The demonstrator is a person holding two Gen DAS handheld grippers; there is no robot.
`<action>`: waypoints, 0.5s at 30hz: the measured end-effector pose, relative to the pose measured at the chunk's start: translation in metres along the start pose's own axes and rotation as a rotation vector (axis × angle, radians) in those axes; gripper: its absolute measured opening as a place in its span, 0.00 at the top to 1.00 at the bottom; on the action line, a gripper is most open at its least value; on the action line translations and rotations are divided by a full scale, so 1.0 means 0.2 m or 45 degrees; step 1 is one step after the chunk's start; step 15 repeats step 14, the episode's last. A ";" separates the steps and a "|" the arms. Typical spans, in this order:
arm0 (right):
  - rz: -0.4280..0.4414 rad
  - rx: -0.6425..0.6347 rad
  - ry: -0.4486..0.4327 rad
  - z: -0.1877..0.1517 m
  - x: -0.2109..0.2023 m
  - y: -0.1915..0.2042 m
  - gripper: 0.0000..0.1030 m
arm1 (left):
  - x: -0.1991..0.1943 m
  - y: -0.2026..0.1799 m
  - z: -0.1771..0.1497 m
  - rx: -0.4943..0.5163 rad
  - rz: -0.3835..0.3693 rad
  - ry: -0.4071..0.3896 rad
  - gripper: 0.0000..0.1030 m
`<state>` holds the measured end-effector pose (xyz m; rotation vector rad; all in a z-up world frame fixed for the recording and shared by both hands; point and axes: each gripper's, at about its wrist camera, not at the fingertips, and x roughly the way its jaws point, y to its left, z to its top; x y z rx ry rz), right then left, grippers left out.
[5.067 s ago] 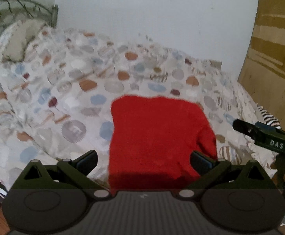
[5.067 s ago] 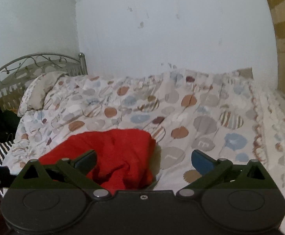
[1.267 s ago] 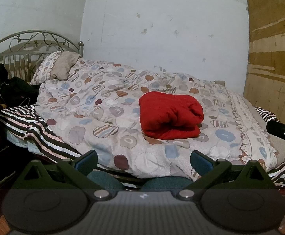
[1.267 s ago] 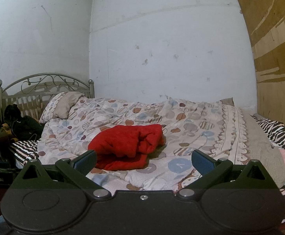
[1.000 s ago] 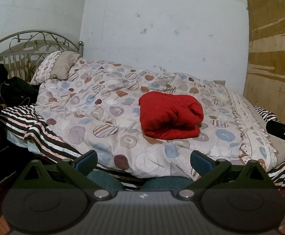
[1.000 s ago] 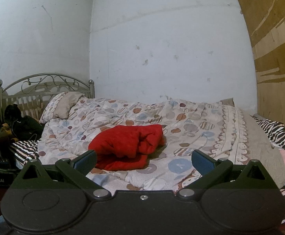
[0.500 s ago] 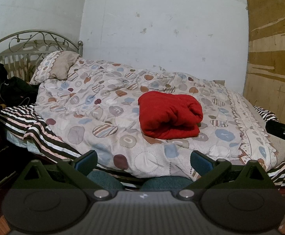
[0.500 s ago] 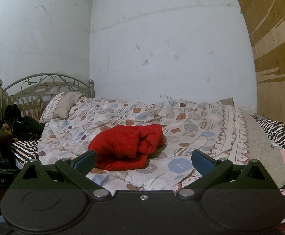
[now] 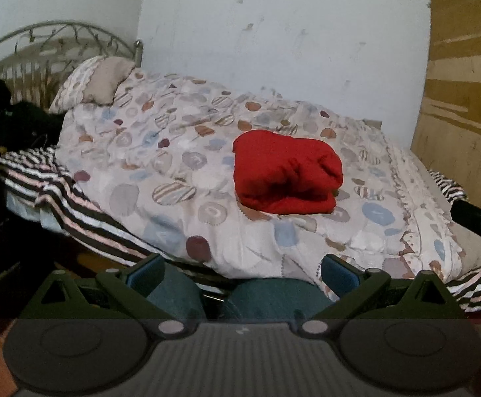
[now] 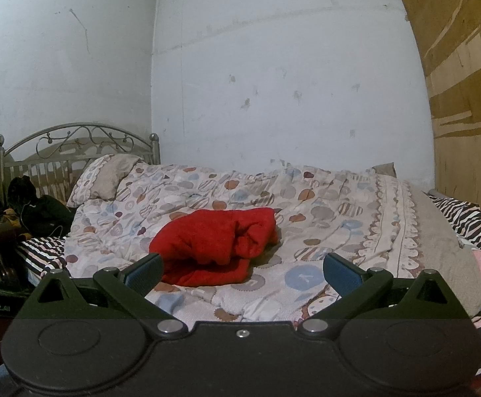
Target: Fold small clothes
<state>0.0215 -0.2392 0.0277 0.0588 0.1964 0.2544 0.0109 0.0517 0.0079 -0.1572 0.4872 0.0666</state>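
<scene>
A red garment [image 9: 286,172] lies folded into a thick bundle on top of a quilt [image 9: 174,178] printed with spots, which covers a bed. In the left wrist view it sits at about 12 o'clock from the left gripper [image 9: 240,273], well apart from it, with its rounded fold ends toward 3 o'clock. In the right wrist view the same bundle [image 10: 214,246] lies at about 11 o'clock from the right gripper [image 10: 240,273], farther back on the bed.

Both grippers hang off the near edge of the bed with their jaws spread wide and nothing between the blue pads. Neither touches the garment or the quilt.

A pillow [image 10: 108,178] leans at the metal headboard [image 10: 75,152] toward 10 o'clock. A striped sheet [image 9: 61,198] hangs out from under the quilt at 9 o'clock. A zebra-print cloth [image 10: 465,218] lies at 3 o'clock, beside a wooden board [image 10: 465,99] that stands against the white wall [image 10: 290,82].
</scene>
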 end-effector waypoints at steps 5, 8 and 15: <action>-0.002 -0.001 -0.001 0.00 0.00 0.00 0.00 | -0.01 0.01 0.00 0.005 0.032 -0.015 0.00; 0.001 0.003 0.000 0.00 0.00 0.00 0.00 | -0.02 0.00 0.00 0.016 0.020 -0.027 0.00; 0.002 -0.002 0.000 0.00 0.00 0.01 0.00 | -0.02 -0.01 0.01 0.028 0.029 -0.035 0.00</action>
